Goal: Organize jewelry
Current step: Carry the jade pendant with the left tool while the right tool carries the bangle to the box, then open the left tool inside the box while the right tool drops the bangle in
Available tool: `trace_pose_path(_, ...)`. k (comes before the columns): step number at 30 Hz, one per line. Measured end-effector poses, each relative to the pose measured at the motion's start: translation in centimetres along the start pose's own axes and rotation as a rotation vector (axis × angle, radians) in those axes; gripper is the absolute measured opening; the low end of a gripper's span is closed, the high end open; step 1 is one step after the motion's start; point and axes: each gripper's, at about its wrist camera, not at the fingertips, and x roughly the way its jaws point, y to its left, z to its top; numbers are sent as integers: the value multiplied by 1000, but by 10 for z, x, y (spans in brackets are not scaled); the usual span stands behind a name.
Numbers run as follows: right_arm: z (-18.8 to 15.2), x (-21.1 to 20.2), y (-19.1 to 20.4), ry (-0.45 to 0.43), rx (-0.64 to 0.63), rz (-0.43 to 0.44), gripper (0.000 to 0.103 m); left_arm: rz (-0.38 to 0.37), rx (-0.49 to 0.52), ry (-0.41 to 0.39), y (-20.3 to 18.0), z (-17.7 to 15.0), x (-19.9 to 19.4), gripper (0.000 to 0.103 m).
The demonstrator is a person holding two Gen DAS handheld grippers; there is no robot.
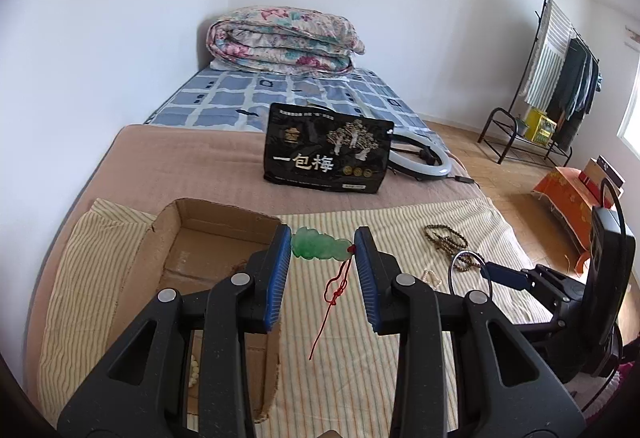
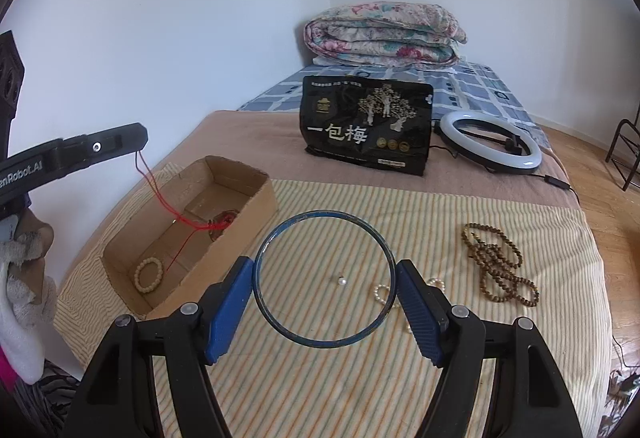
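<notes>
My left gripper (image 1: pixel 322 250) is shut on a green jade pendant (image 1: pixel 320 248), held lengthwise between the blue pads beside the cardboard box (image 1: pixel 168 230); its red cord (image 1: pixel 334 290) hangs down. In the right wrist view the cord (image 2: pixel 160 193) trails into the box (image 2: pixel 240 234), which holds a cream bead bracelet (image 2: pixel 149 275). My right gripper (image 2: pixel 325 280) is shut on a dark blue bangle (image 2: pixel 372 230), held above the striped cloth. A brown bead strand (image 2: pixel 496 266), a pearl bracelet (image 2: pixel 382 294) and a loose pearl (image 2: pixel 342 281) lie on the cloth.
A black snack bag (image 2: pixel 366 125) stands behind the cloth, with a ring light (image 2: pixel 490 143) to its right. A folded floral quilt (image 2: pixel 384 35) lies at the bed's head. The wall runs along the left. A clothes rack (image 1: pixel 560 77) stands on the floor at right.
</notes>
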Motion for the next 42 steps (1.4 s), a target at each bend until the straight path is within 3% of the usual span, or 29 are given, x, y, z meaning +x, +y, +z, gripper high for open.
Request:
trace_pose_path(11,4,22,64,15,-97,78,74,102,-62,-5,69,10,2,32)
trace_pose_path(24,2,59,120,60,-165,149,74,148,-126,86,122,-7,28,32)
trace_pose_path(35,-8,92,144,120,-199,169,74,159,-172,189,142,-25,56,32)
trace_pose_path(42,-11,105,150,131,-206,184,74,169,-154,201,139,-28,60,33)
